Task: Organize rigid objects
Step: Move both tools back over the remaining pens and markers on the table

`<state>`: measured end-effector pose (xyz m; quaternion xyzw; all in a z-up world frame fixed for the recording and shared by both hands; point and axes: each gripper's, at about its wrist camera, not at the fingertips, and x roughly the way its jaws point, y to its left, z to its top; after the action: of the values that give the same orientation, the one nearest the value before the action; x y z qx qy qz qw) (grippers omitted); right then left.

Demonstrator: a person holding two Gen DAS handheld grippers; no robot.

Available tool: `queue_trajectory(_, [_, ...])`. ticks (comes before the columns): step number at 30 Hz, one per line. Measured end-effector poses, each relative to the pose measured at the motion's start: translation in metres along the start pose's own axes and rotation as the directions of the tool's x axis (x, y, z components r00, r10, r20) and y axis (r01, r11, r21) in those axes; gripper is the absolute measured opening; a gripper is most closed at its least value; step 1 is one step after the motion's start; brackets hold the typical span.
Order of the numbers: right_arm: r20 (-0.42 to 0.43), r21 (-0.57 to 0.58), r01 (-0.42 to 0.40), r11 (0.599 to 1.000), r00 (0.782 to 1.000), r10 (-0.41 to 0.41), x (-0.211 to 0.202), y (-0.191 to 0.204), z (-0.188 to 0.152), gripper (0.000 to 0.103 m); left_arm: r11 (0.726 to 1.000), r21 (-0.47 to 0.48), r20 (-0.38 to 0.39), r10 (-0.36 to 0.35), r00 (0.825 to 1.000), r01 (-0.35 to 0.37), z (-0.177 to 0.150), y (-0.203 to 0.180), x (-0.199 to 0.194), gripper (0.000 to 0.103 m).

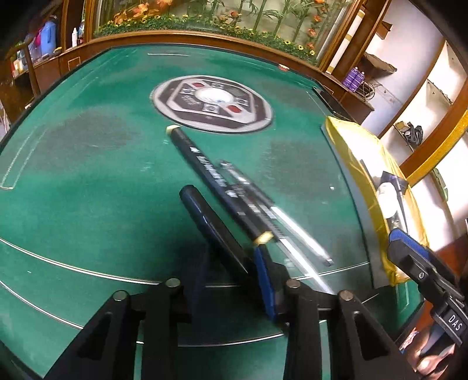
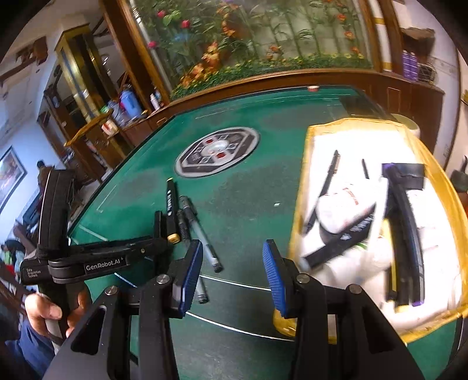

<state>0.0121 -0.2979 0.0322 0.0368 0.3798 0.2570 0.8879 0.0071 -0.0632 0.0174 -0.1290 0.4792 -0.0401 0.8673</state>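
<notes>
A black marker with yellow-capped ends [image 1: 216,184] lies on the green table [image 1: 87,181], with two clear pens [image 1: 280,216] beside it. My left gripper [image 1: 231,269] sits right at the near ends of these pens, its jaws a small gap apart with nothing between them. In the right wrist view the marker [image 2: 171,210] and pens [image 2: 199,233] lie left of my right gripper [image 2: 231,274], which is open and empty above the table. A yellow-rimmed white tray [image 2: 301,204] at the right holds pens, a white object and a black curved tool [image 2: 406,228].
A round grey emblem [image 1: 212,103] marks the table's middle. A wooden rail and a planted glass case [image 1: 204,17] run along the far edge. The tray [image 1: 365,187] lies at the table's right edge. Shelves stand to the left and right of the room.
</notes>
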Motion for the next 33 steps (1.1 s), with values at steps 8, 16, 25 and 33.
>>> queue_trajectory(8, [-0.120,-0.128,-0.001,0.992,0.993,-0.014,0.049,0.033,0.016,0.042,0.998,-0.039,0.025,0.051,0.998,-0.050,0.006,0.052,-0.009,0.030])
queue_trajectory(16, [-0.202,-0.171,0.034,0.985,0.977,-0.069,0.087,0.042,0.024,0.040,0.994,0.035,0.071,0.100,0.993,-0.102,0.002,0.042,-0.008,0.030])
queue_trajectory(25, [-0.196,-0.309,0.103,0.945,0.966,-0.170,0.113,0.067,0.026,0.021,0.989,0.071,0.082,0.122,0.989,-0.128,0.002,0.038,-0.006,0.030])
queue_trajectory(33, [-0.143,-0.389,0.103,0.915,0.975,-0.171,0.123,0.078,0.030,0.021,0.979,0.104,0.090,0.165,0.982,-0.174,0.002,0.031,-0.002,0.030])
